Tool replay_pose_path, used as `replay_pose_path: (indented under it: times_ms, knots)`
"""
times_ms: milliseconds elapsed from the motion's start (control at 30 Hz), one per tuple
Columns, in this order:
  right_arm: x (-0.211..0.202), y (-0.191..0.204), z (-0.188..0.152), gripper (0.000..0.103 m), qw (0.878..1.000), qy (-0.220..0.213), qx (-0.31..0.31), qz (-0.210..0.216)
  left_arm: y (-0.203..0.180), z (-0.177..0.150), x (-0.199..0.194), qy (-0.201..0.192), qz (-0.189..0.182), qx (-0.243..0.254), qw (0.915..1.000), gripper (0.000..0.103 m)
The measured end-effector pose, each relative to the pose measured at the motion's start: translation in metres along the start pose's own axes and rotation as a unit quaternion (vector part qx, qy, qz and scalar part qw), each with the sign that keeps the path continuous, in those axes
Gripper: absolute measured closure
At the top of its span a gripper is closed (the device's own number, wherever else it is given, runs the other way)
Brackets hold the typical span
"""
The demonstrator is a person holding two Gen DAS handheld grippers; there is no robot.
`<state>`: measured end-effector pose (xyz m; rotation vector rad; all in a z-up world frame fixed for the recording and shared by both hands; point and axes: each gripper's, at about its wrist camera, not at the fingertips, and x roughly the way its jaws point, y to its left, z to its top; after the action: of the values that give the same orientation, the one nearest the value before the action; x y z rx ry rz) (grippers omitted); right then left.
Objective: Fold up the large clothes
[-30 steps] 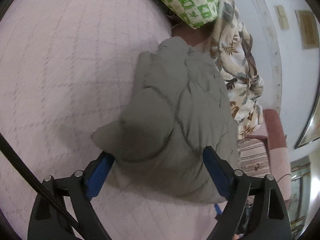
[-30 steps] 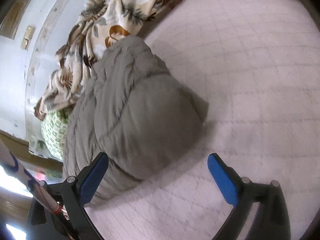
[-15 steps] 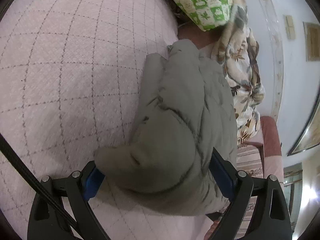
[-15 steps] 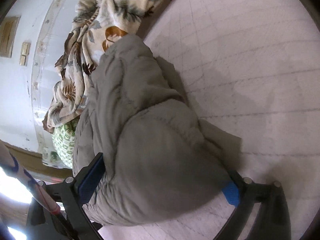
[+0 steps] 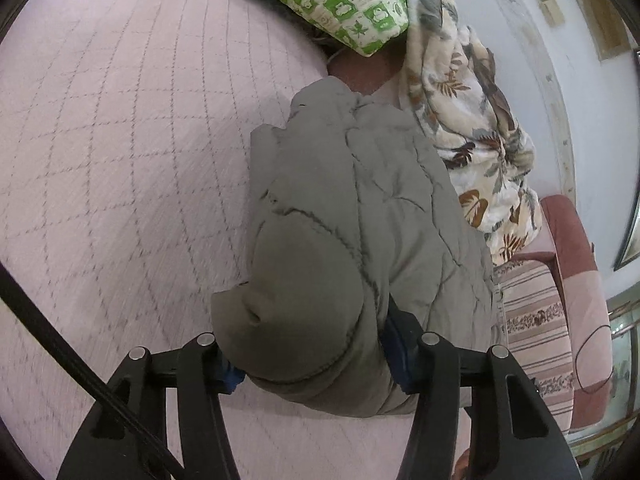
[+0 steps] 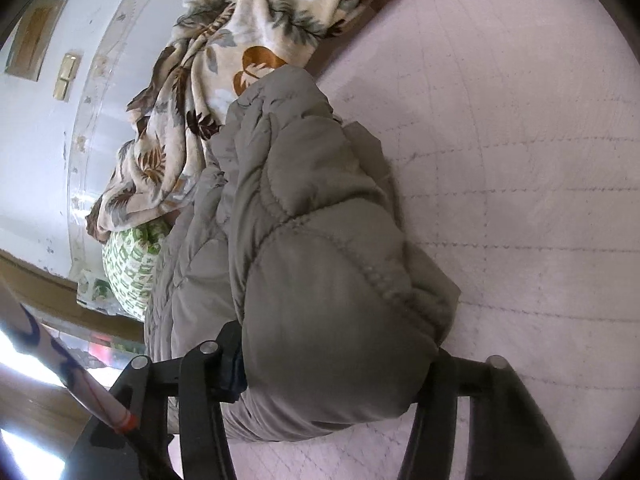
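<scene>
No brand, label or readable writing anywhere; the green-and-white checked pillow (image 5: 340,0) carries only small printed pictures, too small to read as text.

Grey quilted jacket (image 5: 352,240) lies bunched in a long puffy roll on the pink quilted mattress (image 5: 120,160), along the mattress edge, near end toward both cameras. Left gripper (image 5: 312,354) is clamped on the jacket's near end: padding bulges between the two fingers, blue pads mostly buried in fabric. Right gripper (image 6: 336,360) likewise squeezes the near end of the jacket (image 6: 320,260) from its side, fabric filling the gap and covering the far finger's pad. Both pinched onto the bundle, neither wide apart.

Relative to the jacket: floral leaf-print blanket (image 5: 472,120) heaped just beside it on the wall side, touching along its far half. The checked pillow sits past the jacket's far end, at the head of the mattress. Striped cushion (image 5: 536,320) and red-pink sofa arm (image 5: 576,264) sit beside the jacket's near end, off the mattress edge. Pale wall (image 6: 36,152) behind the blanket, with a small beige switch plate (image 6: 66,76). Black cable (image 5: 60,344) crosses the left view's lower corner, in front of the mattress. In the right view a white stick with an orange band (image 6: 100,400) blocks the lower left corner.
</scene>
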<state>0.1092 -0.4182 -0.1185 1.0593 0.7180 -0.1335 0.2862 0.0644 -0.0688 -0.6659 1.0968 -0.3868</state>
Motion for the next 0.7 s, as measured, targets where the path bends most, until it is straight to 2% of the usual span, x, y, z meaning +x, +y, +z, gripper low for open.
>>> replay_pose_path:
  times_ms: [433, 700]
  knots:
    - [-0.03, -0.012, -0.026, 0.045, 1.0, 0.019, -0.013, 0.001, 0.002, -0.027, -0.02, 0.003, 0.019, 0.006, 0.9998, 0.049]
    - [-0.036, -0.015, -0.03, 0.045, 1.0, 0.019, -0.013, -0.001, 0.005, -0.037, -0.025, 0.003, 0.028, 0.015, 0.9995, 0.049]
